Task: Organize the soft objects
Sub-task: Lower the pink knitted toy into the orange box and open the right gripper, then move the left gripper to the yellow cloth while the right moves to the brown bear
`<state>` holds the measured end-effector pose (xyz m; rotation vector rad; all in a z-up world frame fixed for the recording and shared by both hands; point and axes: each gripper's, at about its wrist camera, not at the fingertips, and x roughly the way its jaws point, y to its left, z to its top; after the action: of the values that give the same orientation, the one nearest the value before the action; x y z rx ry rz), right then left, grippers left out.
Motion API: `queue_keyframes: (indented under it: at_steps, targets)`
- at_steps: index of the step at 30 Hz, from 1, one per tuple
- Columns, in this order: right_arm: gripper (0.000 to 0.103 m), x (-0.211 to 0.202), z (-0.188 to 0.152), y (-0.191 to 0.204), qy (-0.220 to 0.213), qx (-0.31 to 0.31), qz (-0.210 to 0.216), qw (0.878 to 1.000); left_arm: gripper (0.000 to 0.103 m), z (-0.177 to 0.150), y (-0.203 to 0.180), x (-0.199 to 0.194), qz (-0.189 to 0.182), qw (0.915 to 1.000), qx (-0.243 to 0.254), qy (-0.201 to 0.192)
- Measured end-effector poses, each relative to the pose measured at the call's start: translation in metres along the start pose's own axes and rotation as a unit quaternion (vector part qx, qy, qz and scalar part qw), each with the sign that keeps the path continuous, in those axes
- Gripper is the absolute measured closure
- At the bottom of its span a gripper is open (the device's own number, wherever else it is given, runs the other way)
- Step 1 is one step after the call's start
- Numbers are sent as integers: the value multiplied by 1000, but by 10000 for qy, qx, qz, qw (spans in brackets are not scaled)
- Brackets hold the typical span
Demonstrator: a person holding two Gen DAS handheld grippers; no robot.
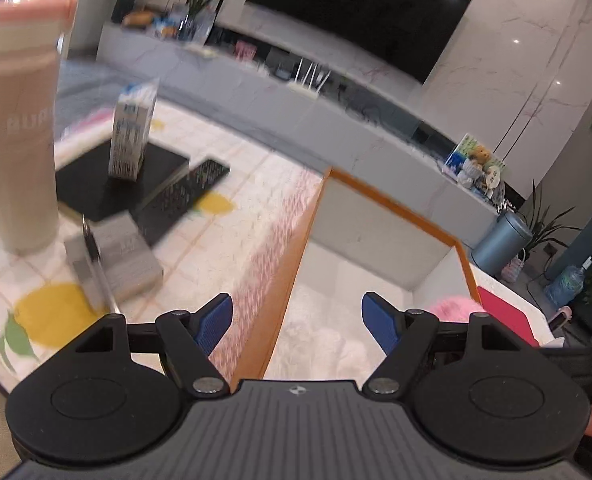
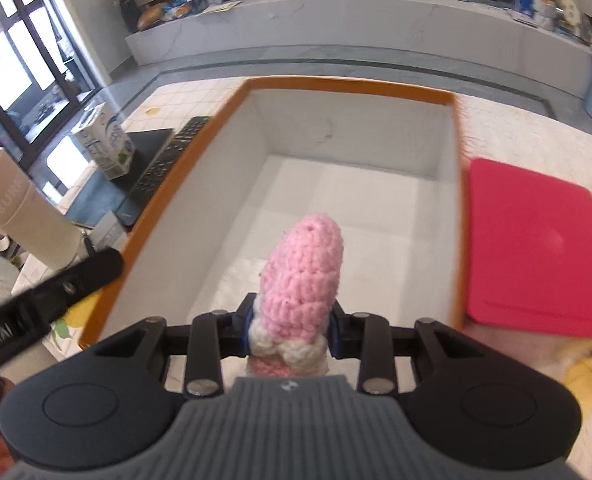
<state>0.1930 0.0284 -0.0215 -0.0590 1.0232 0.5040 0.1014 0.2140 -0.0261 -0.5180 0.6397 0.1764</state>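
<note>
My right gripper (image 2: 289,330) is shut on a pink and white crocheted toy (image 2: 304,276) and holds it over the near end of a white box with an orange rim (image 2: 352,86). The box floor shows bare in the right wrist view. My left gripper (image 1: 298,320) is open and empty, above the box's left wall (image 1: 291,264). In the left wrist view pale fluffy toys (image 1: 320,340) lie in the box below the fingers, blurred. A bit of the pink toy (image 1: 456,308) shows at the right.
A red flat pad (image 2: 536,248) lies right of the box. Left of it stand a beige bottle (image 1: 19,128), a milk carton (image 1: 131,132) on a black tablet, a keyboard (image 1: 183,196) and a grey box (image 1: 115,256). A yellow cloth (image 2: 588,376) lies near right.
</note>
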Motion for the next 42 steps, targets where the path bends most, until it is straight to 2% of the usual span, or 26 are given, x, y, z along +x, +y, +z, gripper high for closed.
queue_keyframes:
  at_steps: [2,3,6,9,11,14,18,24,28,33,42]
  targets:
    - [69,7,7,10,82,-97,192,9997,17,-2,1,-1,-40,10000,-4,-5]
    - [69,11,11,15,146,-144,286,9994,20,-3,-1,-4,-6,9999,90,-133]
    - [69,27,20,25,341,-261,227,9988,18,-5,-5,-11,217,9980,430,-421]
    - [68,38,24,26,440,-275,305,9982,18,-4,-2,-7,217,9987,353,-292]
    - [64,43,24,24,523,-165,415,9976,18,-2,2,-3,202,9995,194,-164]
    - [56,47,21,23,554,-110,427,9975,18,0,8,-3,281,9994,58,-180]
    - [30,44,20,20,460,8,349,9983,18,1,13,-5,325,9993,-35,-196]
    - [10,26,25,13,223,2,256,9994,18,1,13,-4,438,9989,-29,-167]
    - [8,15,22,12,110,-179,202,9996,18,0,12,-3,490,9986,7,-176]
    - [8,-6,19,1,-105,256,538,9982,18,-3,5,-3,644,9973,248,-238]
    - [8,-58,9,-5,-496,133,509,9974,18,-1,-24,-25,730,9926,737,-638]
